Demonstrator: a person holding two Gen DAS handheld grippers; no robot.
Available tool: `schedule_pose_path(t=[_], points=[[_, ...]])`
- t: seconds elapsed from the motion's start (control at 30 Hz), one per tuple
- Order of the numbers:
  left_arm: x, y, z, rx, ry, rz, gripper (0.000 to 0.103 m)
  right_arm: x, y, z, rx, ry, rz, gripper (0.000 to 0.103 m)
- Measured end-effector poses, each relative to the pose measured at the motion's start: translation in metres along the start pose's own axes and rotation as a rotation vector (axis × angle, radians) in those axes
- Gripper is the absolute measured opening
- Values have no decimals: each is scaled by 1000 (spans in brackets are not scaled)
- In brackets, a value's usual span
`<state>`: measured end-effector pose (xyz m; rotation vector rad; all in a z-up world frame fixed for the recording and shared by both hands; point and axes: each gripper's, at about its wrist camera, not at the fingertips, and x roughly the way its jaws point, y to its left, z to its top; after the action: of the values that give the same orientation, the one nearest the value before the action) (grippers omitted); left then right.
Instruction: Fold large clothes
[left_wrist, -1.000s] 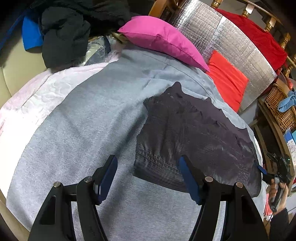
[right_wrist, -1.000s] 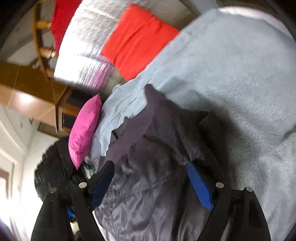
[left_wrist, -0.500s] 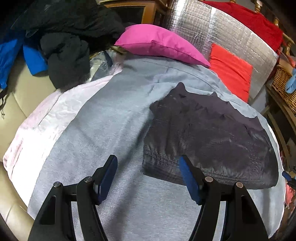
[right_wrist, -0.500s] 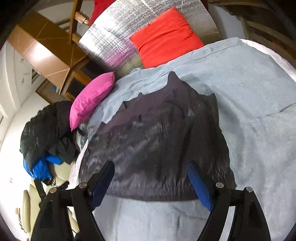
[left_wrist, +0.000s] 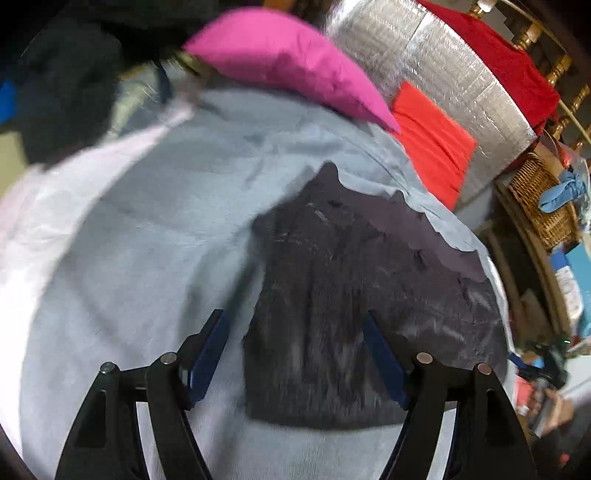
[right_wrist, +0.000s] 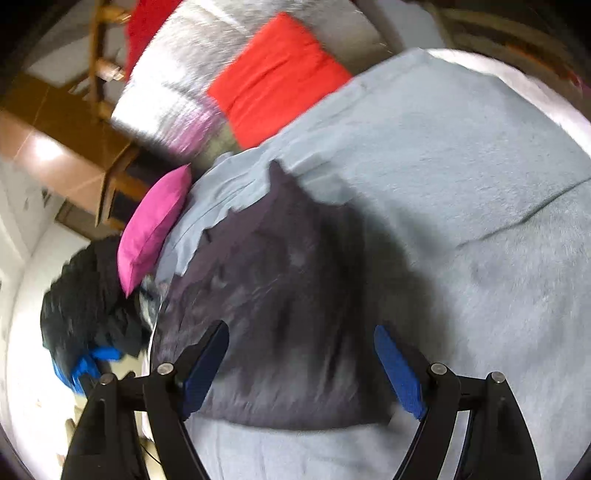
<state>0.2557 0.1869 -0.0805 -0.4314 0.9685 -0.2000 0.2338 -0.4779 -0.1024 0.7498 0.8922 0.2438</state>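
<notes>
While both views are smeared by motion, the main facts can be read. Left gripper (left_wrist: 295, 354): jaws spread, having just been opening a little wider; nothing is pinched, and the blue pads (left_wrist: 208, 358) hang above the near left corner of the dark garment (left_wrist: 332, 314), pointing steeply down at it. Right gripper (right_wrist: 301, 365): jaws spread wide, nothing between the pads, poised over the near edge of the same garment (right_wrist: 280, 314) and angled downward.

The dark garment lies flat on a grey blanket (left_wrist: 147, 258), right of centre in the left view, its near hem straight and its far edge wavy with one pointed corner. The blanket covers a pale pink quilt (left_wrist: 33, 229), exposed along the left side.

Beyond the garment, a magenta pillow (left_wrist: 288, 62) rests at the blanket's far edge. A red cushion (left_wrist: 432, 140) leans against a silver quilted panel (left_wrist: 443, 62). A heap of black clothing (right_wrist: 88, 306) with something blue beneath it sits past the pillow.

Containers: one wicker basket (left_wrist: 543, 206) stands at the far right in the left view, holding what appears to be a light blue cloth (left_wrist: 561, 192); other contents cannot be made out.
</notes>
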Motion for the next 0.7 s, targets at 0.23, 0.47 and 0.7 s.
schedule_pose_path(t=[0.23, 0.47, 0.7], points=[[55, 15, 31, -50, 126, -115, 75, 46, -9, 31, 12, 85, 25, 84], [81, 17, 33, -27, 195, -177, 75, 87, -6, 26, -32, 191, 43, 84], [96, 9, 31, -16, 201, -220, 51, 105, 7, 22, -105, 217, 23, 54]])
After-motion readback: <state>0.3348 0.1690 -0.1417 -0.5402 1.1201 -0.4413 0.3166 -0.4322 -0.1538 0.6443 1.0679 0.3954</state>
